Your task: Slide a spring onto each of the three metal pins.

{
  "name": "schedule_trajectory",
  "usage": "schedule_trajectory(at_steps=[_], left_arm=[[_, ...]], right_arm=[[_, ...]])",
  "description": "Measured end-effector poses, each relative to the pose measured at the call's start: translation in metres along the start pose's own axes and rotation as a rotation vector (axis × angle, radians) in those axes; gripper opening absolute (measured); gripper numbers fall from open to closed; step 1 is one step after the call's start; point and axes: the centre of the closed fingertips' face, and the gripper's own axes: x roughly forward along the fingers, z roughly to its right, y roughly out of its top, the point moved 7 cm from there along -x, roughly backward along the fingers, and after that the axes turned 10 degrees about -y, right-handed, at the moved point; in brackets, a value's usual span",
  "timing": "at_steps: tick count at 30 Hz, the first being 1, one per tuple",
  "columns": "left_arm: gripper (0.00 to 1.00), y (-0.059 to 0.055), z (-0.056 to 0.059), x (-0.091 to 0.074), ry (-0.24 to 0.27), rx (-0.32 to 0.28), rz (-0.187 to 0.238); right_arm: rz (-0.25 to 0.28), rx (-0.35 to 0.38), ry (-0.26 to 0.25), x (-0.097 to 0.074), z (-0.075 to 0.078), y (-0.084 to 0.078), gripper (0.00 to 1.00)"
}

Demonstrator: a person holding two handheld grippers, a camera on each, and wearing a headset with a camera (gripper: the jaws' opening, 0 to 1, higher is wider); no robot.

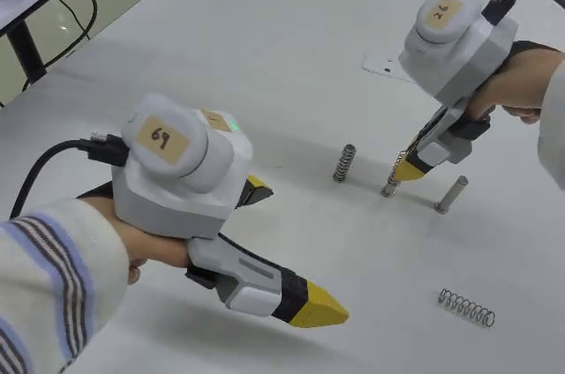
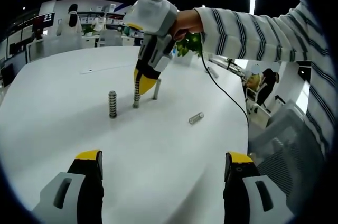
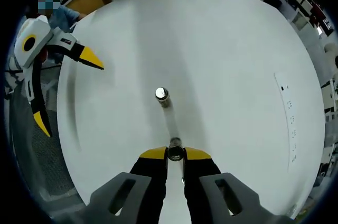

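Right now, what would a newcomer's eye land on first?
The right gripper, tip-down over the middle pin, jaws shut on a spring. Beside it, the left pin already wears its own spring, the right pin is bare, and a loose spring lies on the table nearer the person. The left gripper hangs open at lower left.

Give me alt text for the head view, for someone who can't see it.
The right tool holds a spring on the middle pin of three on a white table. The left pin wears a second spring, the right pin is bare, a loose spring lies nearer, and the left tool is open.
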Motion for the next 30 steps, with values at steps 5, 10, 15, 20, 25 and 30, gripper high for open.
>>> schedule_trajectory(at_steps=[5,10,15,20,25,30], left_arm=[[0.92,-0.003,0.000,0.000,-0.006,-0.008,-0.009],[0.91,-0.005,-0.001,0.001,-0.008,-0.015,-0.009],[0.93,-0.004,0.000,0.001,-0.006,-0.019,-0.004],[0.93,-0.005,0.000,-0.001,-0.009,-0.018,-0.007],[0.92,-0.006,0.001,-0.001,-0.009,-0.020,-0.012],[0.93,-0.006,0.003,-0.001,-0.016,-0.021,-0.012]], right_arm=[[-0.006,0.005,-0.002,0.003,-0.001,-0.001,0.08],[0.000,-0.010,-0.002,0.006,-0.004,-0.002,0.08],[0.007,-0.034,-0.006,0.009,-0.007,-0.004,0.08],[0.008,-0.028,-0.001,0.009,-0.008,-0.004,0.08],[0.006,-0.041,0.000,0.008,-0.010,-0.005,0.08],[0.014,-0.054,-0.010,0.006,-0.013,-0.006,0.09]])
